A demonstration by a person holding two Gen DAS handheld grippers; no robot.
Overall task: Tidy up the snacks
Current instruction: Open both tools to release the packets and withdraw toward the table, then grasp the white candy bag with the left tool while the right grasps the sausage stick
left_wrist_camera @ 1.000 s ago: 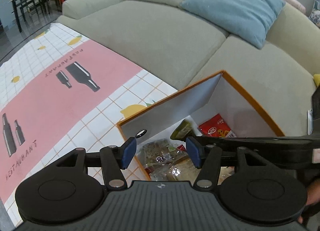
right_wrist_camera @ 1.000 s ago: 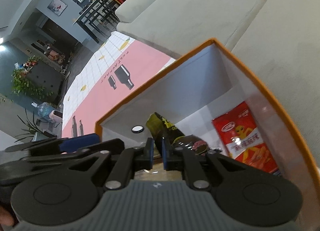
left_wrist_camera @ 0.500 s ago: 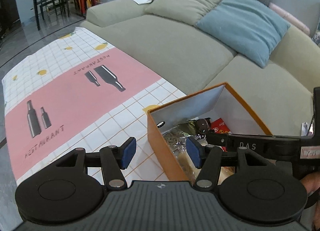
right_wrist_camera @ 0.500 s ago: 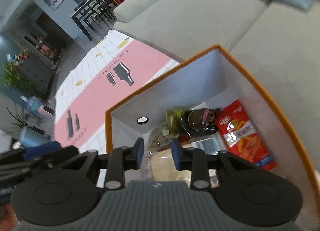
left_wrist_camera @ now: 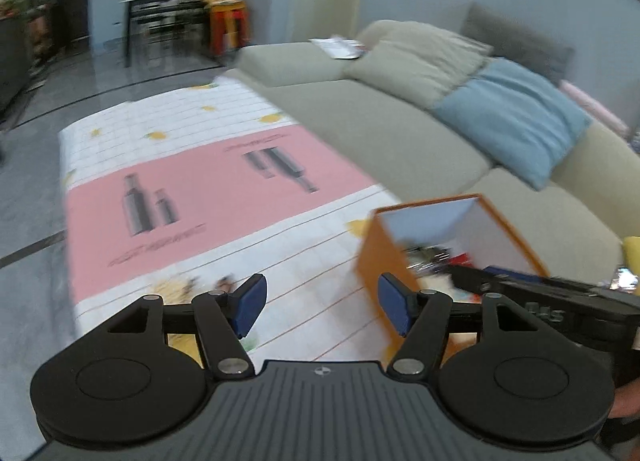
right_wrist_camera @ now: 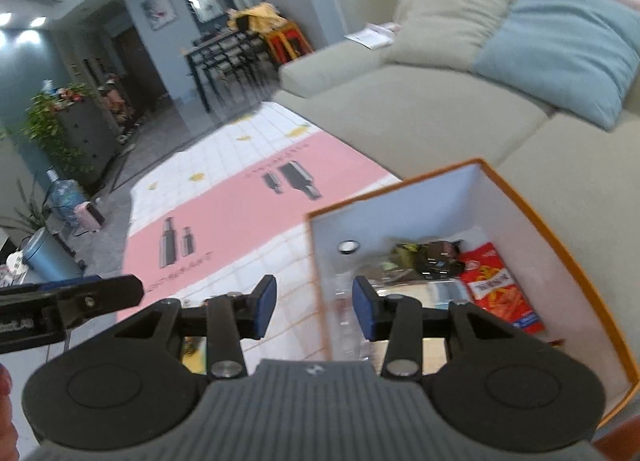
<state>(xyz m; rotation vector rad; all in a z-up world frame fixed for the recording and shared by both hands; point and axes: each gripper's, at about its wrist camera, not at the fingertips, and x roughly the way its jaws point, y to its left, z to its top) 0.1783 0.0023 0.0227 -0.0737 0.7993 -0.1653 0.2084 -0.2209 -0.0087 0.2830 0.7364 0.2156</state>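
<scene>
An orange box [right_wrist_camera: 560, 229] with white inner walls stands on the table's right end and holds several snack packs: a red pack [right_wrist_camera: 498, 285], a dark green pack [right_wrist_camera: 430, 257] and clear wrapped ones. The box also shows in the left wrist view [left_wrist_camera: 380, 261]. My right gripper [right_wrist_camera: 314, 307] is open and empty, raised above the box's left wall. My left gripper [left_wrist_camera: 320, 303] is open and empty, raised over the tablecloth left of the box. The right gripper's body [left_wrist_camera: 560, 301] shows at the right of the left wrist view.
A pink and white checked tablecloth [left_wrist_camera: 200, 189] with bottle prints covers the table. A grey-green sofa [left_wrist_camera: 380, 121] with beige and blue cushions [left_wrist_camera: 516, 117] runs behind it. A small snack item [left_wrist_camera: 224, 283] lies near the front edge, blurred.
My right gripper opened, let the dark green pack drop into the box and drew back upward. My left gripper lifted up and back away from the box, staying open.
</scene>
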